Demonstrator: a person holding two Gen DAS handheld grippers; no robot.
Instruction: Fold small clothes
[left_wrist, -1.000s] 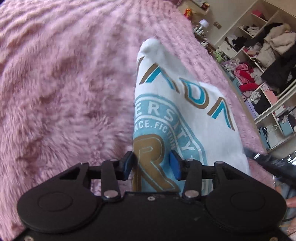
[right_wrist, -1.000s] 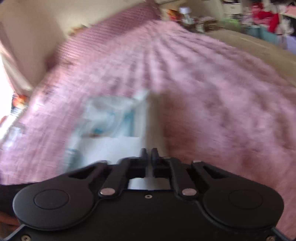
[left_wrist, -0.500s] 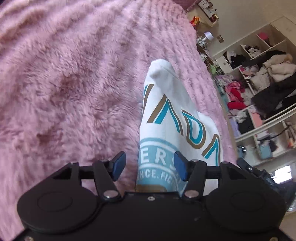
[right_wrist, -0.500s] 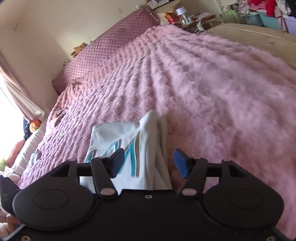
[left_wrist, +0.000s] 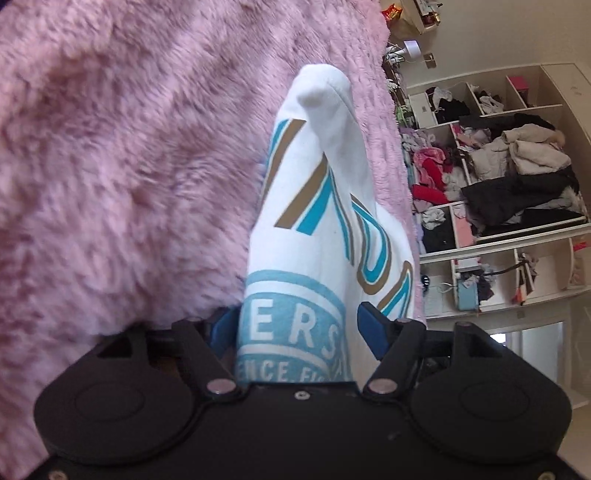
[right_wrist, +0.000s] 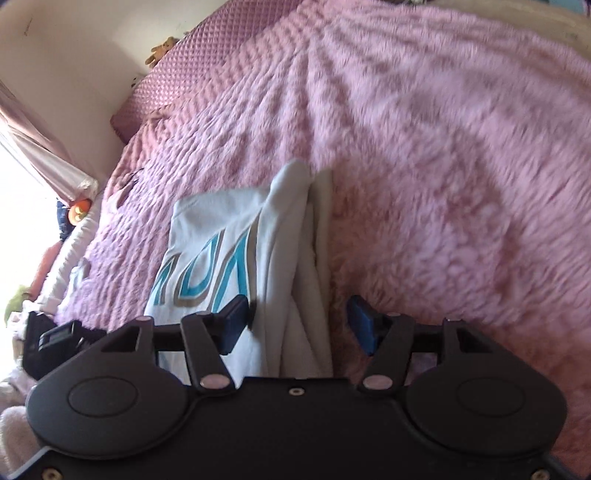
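A folded white shirt (left_wrist: 317, 206) with teal and brown lettering lies on the pink furry bedspread (left_wrist: 129, 166). My left gripper (left_wrist: 299, 328) is open, its blue pads on either side of the shirt's near edge, which passes between the jaws. In the right wrist view the same shirt (right_wrist: 236, 240) lies folded with stacked white layers at its right edge. My right gripper (right_wrist: 299, 325) is open over that near right edge, jaws wide apart. The left gripper also shows in the right wrist view (right_wrist: 55, 339) at the lower left.
Open shelves (left_wrist: 498, 177) stuffed with clothes stand past the bed's right side. A pink quilted headboard (right_wrist: 207, 62) and a curtain (right_wrist: 40, 155) by a bright window are at the far left of the bed.
My right gripper went from shut to open a second ago and stays open. My left gripper has opened wider and tilted. Both cameras now sit closer to the shirt.
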